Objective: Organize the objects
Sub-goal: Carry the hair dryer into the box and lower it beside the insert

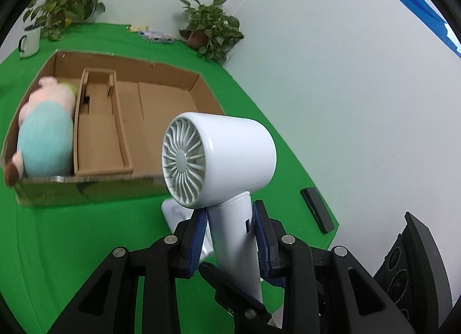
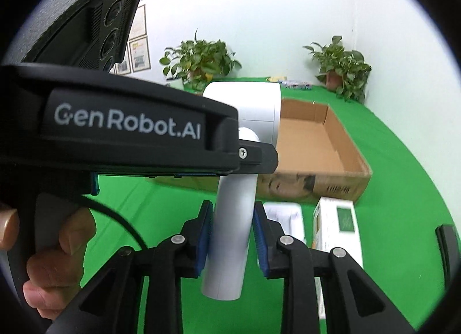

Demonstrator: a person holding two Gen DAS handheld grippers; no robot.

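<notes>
Both the left gripper (image 1: pixel 230 227) and right gripper (image 2: pixel 232 228) are clamping the hair dryer (image 1: pixel 227 158) handle, needing level carrying toward the cardboard box (image 1: pixel 161 94).

both grippers are showing black angular link arms with silver pivot bolts and ribbed blue pads (image 1: pixel 260 236). the left gripper (image 2: pixel 138 138) is wearing white "GenRobot.AI" lettering, one silver screw (image 2: pixel 243 154), a black cable.

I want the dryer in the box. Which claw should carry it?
Probably the left claw: it grips the hair dryer handle near the head, and the cardboard box lies open ahead.
</notes>
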